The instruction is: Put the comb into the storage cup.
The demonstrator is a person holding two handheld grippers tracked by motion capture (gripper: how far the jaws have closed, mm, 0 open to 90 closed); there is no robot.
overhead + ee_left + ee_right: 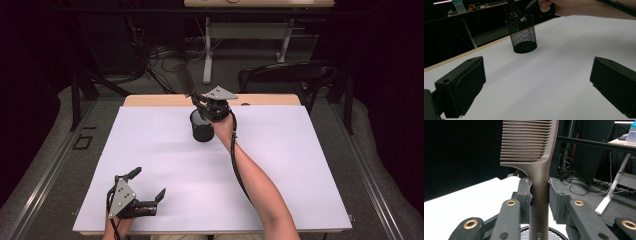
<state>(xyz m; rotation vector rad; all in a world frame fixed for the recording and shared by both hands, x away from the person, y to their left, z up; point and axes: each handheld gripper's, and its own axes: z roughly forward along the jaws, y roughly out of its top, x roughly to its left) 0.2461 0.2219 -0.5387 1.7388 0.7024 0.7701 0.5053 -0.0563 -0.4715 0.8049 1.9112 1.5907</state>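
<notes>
A black mesh cup (202,127) stands on the white table (280,165) near its far edge. Above the cup my right gripper (200,101) is shut on a dark brown comb (185,79), whose toothed end rises up and away. In the right gripper view the pads (556,197) press on both sides of the comb's handle (539,195), and the handle's lower end reaches down into the cup (554,235). My left gripper (148,183) rests near the front left corner, open, nothing between its fingers (461,85). It looks toward the cup (522,35) and the right hand (554,6).
A black chair (285,75) stands behind the table's far right side. Desk legs (207,50) and loose cables (150,60) are on the floor beyond. A strip of bare wood (155,100) runs along the table's far edge.
</notes>
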